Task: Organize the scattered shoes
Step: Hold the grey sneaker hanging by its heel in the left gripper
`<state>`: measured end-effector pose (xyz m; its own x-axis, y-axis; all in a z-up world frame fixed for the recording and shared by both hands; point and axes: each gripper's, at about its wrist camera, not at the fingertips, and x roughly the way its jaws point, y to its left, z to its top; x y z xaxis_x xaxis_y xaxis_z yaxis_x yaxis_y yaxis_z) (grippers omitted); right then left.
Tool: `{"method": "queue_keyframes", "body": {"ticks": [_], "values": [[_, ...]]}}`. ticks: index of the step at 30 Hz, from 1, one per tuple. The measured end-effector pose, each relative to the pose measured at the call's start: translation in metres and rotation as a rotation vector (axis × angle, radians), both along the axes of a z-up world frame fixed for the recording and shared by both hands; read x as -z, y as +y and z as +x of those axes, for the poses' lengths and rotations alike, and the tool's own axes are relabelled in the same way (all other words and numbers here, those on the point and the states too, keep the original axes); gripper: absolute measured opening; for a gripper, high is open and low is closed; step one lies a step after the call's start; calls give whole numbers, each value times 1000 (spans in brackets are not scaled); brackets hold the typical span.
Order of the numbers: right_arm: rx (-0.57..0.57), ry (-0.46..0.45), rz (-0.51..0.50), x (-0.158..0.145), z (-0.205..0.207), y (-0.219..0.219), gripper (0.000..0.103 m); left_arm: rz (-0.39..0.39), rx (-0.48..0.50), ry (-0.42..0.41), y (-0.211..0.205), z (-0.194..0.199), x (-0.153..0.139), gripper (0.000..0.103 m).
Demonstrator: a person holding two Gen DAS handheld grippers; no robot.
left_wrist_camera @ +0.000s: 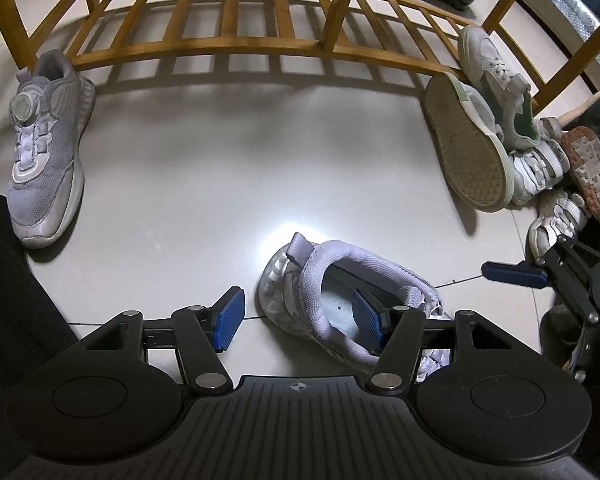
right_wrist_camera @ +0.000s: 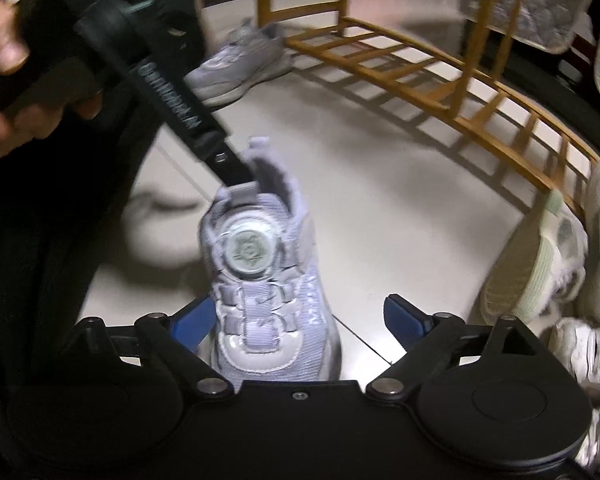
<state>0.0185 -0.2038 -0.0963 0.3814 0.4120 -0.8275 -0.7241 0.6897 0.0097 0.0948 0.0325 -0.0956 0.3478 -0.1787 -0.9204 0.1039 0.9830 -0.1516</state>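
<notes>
SHOES STILL ON THE FLOOR: At far left a grey shoe (left_wrist_camera: 46, 148) stands upright on the floor (left_wrist_camera: 220, 184), just beside a leg of the wooden rack (left_wrist_camera: 228, 46), whose lowest slatted shelf carries no shoe in the stretch that can be seen.

In the centre its apparent mate, a pale shoe (left_wrist_camera: 340, 280), lies tipped on its side on the tiles. The left tongs (left_wrist_camera: 300, 316) straddle its heel wall with the jaws apart: one blue pad is inside the shoe's mouth, the other is outside with a sliver of floor showing between it and the heel, so no clamp is visible. The person's hand (right_wrist_camera: 4, 52) grips the handle of those tongs.

The right tongs (right_wrist_camera: 298, 320) sit over the same shoe's toe, also spread. One pad is close against the shoe's side, though the blur hides whether it touches; the other is well clear.

At right a pile (left_wrist_camera: 500, 140) of white and green shoes lies jumbled, soles up, against the rack's end.

The job looks barely begun. One shoe seems set by the rack, its mate is only being taken up, and the heap at right has yet to be sorted.
</notes>
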Motion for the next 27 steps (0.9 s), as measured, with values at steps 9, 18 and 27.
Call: {"method": "queue_keyframes", "body": {"ticks": [9,18,27], "values": [[28,94,76,-1,6,-11,45,-3,-10,-4,-1,-1,-2,61],[2,35,111,-18,0,-23,87,-4,-24,5,4,-1,0,62],[105,27,166,-27,14,-41,77,-14,-20,3,2,-2,-1,62]]}}
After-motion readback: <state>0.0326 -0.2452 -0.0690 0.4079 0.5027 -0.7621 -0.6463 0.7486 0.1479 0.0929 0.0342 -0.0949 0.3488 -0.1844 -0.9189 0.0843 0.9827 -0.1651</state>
